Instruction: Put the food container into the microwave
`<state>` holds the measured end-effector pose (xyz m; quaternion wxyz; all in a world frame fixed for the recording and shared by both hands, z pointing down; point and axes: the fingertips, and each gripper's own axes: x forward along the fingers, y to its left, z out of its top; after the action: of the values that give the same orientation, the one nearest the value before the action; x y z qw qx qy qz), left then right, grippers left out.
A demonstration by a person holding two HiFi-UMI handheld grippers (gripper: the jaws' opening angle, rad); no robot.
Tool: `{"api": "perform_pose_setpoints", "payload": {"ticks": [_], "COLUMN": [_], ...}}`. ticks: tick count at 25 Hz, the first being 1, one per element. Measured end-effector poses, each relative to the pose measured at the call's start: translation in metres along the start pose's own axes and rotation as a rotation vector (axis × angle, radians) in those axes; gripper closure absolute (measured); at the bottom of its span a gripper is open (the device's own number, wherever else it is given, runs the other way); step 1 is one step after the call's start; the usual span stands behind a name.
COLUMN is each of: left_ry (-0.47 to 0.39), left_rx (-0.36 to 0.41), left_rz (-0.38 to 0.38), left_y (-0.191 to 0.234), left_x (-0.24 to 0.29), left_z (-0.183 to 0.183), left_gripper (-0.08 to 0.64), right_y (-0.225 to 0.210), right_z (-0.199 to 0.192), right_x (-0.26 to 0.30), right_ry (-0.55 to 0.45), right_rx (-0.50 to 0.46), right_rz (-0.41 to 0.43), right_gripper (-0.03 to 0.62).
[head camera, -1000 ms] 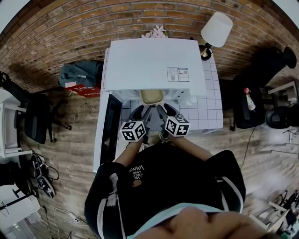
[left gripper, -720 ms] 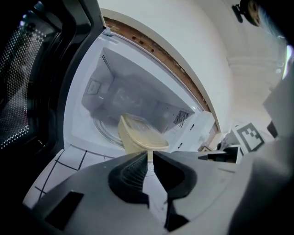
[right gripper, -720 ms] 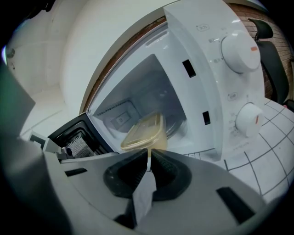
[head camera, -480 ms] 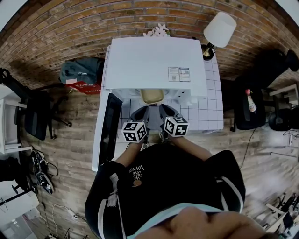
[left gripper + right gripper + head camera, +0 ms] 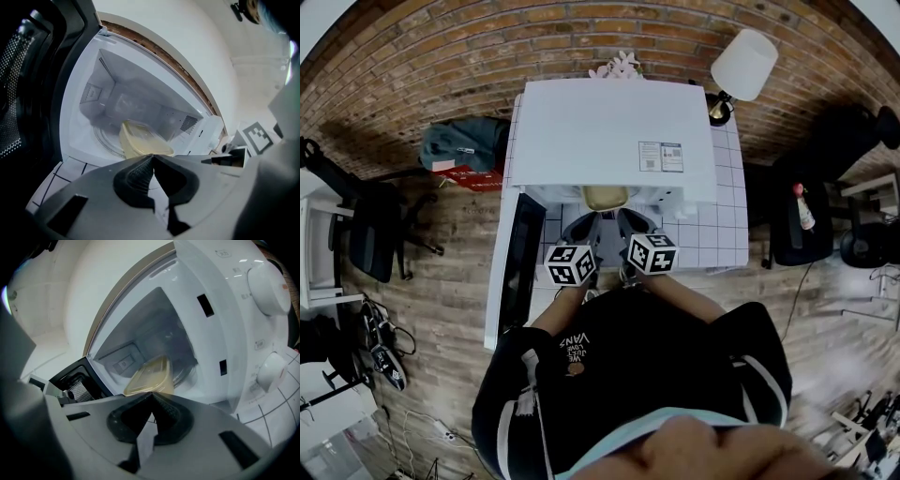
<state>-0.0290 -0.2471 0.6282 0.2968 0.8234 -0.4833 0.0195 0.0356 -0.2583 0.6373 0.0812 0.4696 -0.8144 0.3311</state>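
Note:
A pale yellow food container (image 5: 605,196) with a clear lid sits in the mouth of the white microwave (image 5: 609,127), over the glass turntable (image 5: 105,140). The microwave's dark door (image 5: 522,258) hangs open to the left. My left gripper (image 5: 584,221) and right gripper (image 5: 625,218) stand side by side at the opening. In the left gripper view the jaws of the left gripper (image 5: 152,157) meet on the near rim of the container (image 5: 140,143). The right gripper (image 5: 152,394) is pinched on the rim of the container (image 5: 150,376) as well.
The microwave stands on a white tiled table (image 5: 722,225) against a brick wall. A lamp (image 5: 741,64) is at the back right. Two control knobs (image 5: 267,284) are on the microwave's right panel. A chair (image 5: 370,239) and a bag (image 5: 464,148) are on the floor at left.
Both grippers have moved a little forward toward the microwave, and the container has gone slightly deeper into the opening.

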Motion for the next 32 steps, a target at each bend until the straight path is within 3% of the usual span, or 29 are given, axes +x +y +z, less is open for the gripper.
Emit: {"api": "perform_pose_setpoints", "payload": {"ticks": [32], "left_ry": [0.01], "left_rx": [-0.011], "left_rz": [0.038], "left_y": [0.037], "left_x": [0.034], "left_z": [0.024], "left_gripper": [0.548], "right_y": [-0.008], "right_z": [0.027], "right_x": [0.047], "right_ry": [0.01], "right_rx": [0.002], "right_rz": [-0.005], "right_gripper": [0.588]}}
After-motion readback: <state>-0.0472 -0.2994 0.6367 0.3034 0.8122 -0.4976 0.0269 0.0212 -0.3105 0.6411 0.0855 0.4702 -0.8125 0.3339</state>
